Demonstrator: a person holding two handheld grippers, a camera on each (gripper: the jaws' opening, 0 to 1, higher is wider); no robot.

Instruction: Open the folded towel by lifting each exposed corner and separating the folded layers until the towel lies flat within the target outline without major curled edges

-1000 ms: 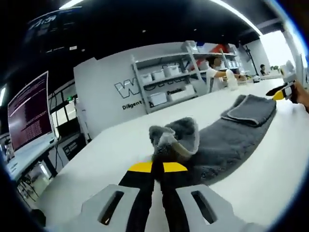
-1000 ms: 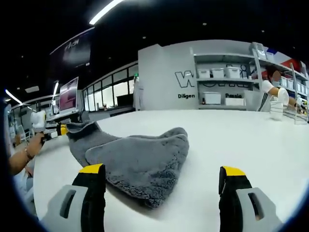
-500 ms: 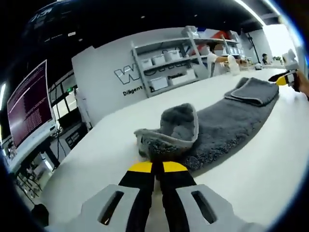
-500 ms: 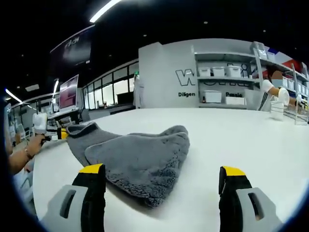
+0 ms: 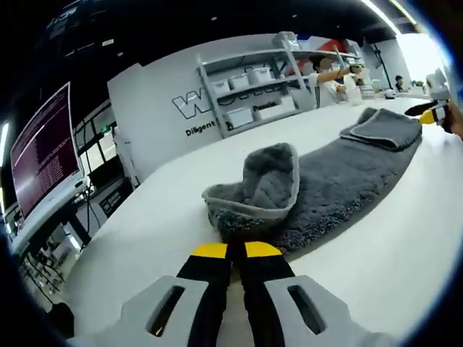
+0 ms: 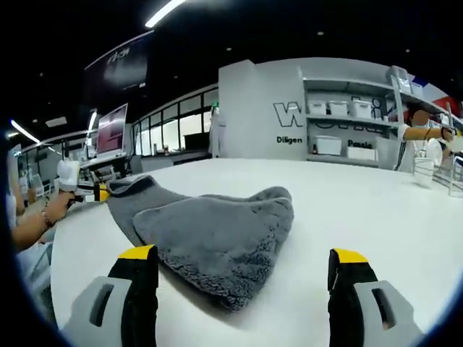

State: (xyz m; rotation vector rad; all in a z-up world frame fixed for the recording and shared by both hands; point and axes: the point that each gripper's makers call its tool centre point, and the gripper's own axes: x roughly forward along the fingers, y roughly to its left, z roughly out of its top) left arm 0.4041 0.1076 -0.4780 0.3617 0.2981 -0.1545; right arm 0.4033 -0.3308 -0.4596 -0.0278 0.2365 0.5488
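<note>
A grey towel (image 5: 340,173) lies stretched along the white table (image 5: 405,238), its far end still folded double (image 5: 383,126). The near corner (image 5: 264,181) is curled up and over on itself. My left gripper (image 5: 236,250) is shut, with its yellow tips against that corner's edge, and it seems to pinch it. My right gripper (image 5: 431,112) sits beside the folded end, held by a hand. In the right gripper view the folded end (image 6: 210,231) lies just ahead of my right gripper (image 6: 243,254), which is open and holds nothing. My left gripper (image 6: 92,192) is at the towel's far end.
A monitor (image 5: 40,155) stands past the table's left edge. Shelves with white bins (image 5: 268,87) line the back wall, where a person (image 5: 325,69) stands. A white container (image 6: 425,170) is at the table's far right. Bare table (image 6: 362,210) surrounds the towel.
The bunched corner at my left gripper has come down from a raised position and now rests curled on the table. My right gripper stays open and has barely shifted.
</note>
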